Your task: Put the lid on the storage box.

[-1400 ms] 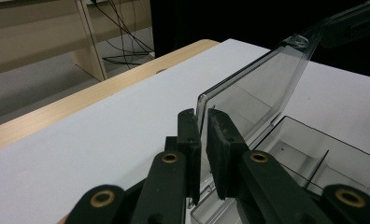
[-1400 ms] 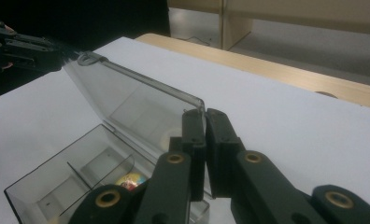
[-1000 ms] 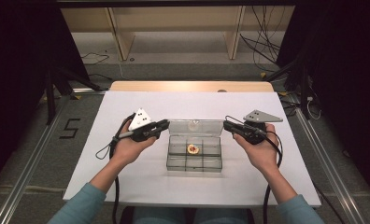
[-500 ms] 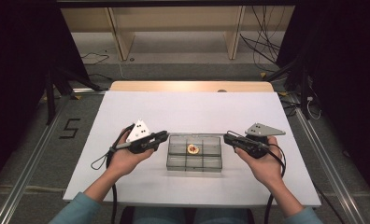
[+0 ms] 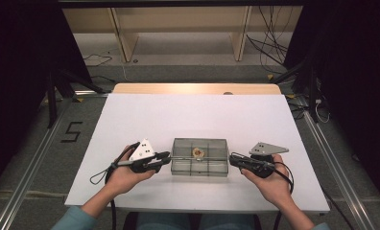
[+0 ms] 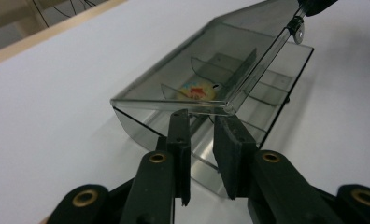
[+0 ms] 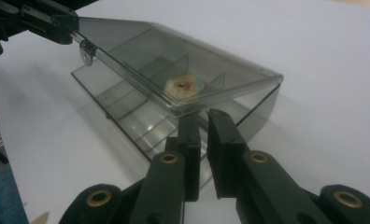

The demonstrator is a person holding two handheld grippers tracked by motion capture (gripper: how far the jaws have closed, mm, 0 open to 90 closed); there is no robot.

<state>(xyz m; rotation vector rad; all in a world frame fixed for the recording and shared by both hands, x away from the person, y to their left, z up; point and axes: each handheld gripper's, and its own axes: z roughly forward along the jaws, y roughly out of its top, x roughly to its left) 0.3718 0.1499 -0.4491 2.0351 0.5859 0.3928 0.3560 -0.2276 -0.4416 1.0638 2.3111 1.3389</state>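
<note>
Both grippers flank the clear box (image 5: 199, 156) on the white table (image 5: 145, 120), left gripper (image 6: 202, 140) and right gripper (image 7: 205, 135) fingers narrow, just opening, holding nothing.

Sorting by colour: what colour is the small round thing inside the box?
Pale yellow with red and blue marks, clearest in the left gripper view.

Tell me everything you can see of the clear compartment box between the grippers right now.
The box is smoky transparent plastic, rectangular, split by thin dividers into small compartments. Its hinged lid is part-raised, tilted above the base. One compartment holds a small round, colourful piece. The box rests flat on the white table, toward the near edge. The left gripper and right gripper sit at its two ends, jaws narrowly parted at the lid's front corners; whether they touch it I cannot tell.
</note>
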